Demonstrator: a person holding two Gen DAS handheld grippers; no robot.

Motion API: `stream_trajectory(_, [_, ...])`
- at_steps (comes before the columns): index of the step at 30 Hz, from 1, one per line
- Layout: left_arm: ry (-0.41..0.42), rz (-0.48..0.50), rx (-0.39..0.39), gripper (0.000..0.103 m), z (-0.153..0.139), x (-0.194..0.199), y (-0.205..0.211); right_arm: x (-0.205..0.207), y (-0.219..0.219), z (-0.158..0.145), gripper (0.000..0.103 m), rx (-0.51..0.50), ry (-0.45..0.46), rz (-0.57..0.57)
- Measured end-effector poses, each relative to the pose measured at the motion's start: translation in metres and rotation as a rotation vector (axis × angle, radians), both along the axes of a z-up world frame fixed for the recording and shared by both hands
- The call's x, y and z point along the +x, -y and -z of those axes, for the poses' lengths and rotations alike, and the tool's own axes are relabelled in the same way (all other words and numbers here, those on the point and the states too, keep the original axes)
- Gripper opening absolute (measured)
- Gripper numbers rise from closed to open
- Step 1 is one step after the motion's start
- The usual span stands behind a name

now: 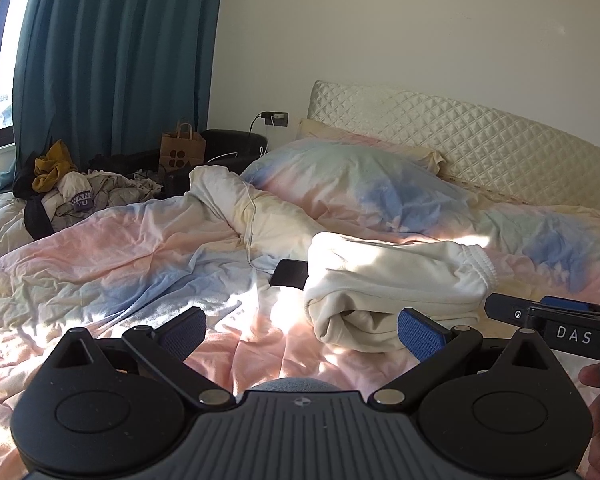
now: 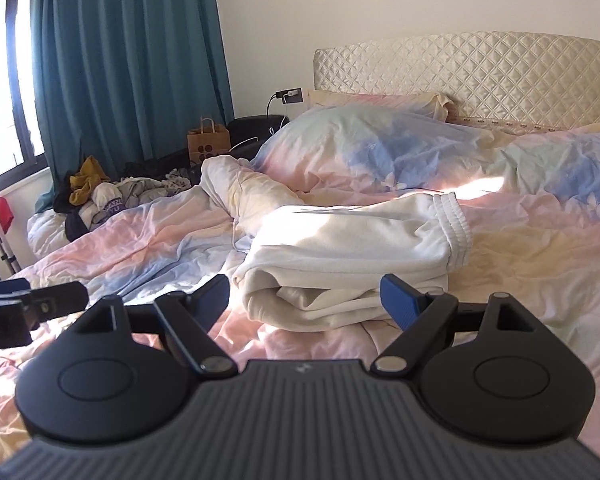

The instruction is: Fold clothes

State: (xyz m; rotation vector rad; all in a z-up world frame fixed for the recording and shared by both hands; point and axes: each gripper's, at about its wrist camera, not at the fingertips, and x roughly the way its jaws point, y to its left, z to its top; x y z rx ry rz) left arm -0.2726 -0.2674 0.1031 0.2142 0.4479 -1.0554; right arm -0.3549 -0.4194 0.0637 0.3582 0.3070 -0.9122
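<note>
A cream sweatshirt (image 1: 388, 280) lies folded into a thick bundle on the pastel bed cover (image 1: 120, 252); its ribbed hem points right. It also shows in the right wrist view (image 2: 352, 248). My left gripper (image 1: 300, 332) is open and empty, just in front of the bundle's near edge. My right gripper (image 2: 308, 300) is open and empty, its jaws wide apart just short of the bundle's folded edge. The right gripper's body shows at the right in the left wrist view (image 1: 560, 320); the left gripper's body shows at the left in the right wrist view (image 2: 32, 304).
A black phone-like slab (image 1: 290, 274) lies partly under the bundle's left side. A pile of unfolded clothes (image 1: 68, 188) sits at the far left of the bed. A pastel pillow (image 1: 352, 184) and quilted headboard (image 1: 460, 140) lie behind. A paper bag (image 1: 182, 152) stands by the teal curtain (image 1: 112, 52).
</note>
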Motion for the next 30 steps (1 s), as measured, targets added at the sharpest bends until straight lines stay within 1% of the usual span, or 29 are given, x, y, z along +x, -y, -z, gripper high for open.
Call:
stream_trajectory(8, [0.001, -0.008, 0.012, 0.103, 0.001, 0.002, 0.002, 0.002, -0.002, 0.000, 0.084, 0.000, -0.014, 0.003])
stream_trajectory(17, [-0.003, -0.019, 0.003, 0.103, 0.000, 0.006, 0.000, 0.005, 0.000, 0.003, 0.084, 0.017, -0.028, 0.021])
stream_trajectory(24, [-0.002, -0.039, -0.002, 0.103, -0.003, 0.011, -0.003, 0.009, 0.000, 0.004, 0.084, 0.023, -0.038, 0.013])
stream_trajectory(30, [0.003, -0.036, 0.002, 0.103, 0.000, 0.010, -0.002, 0.012, 0.001, 0.006, 0.084, 0.026, -0.046, 0.020])
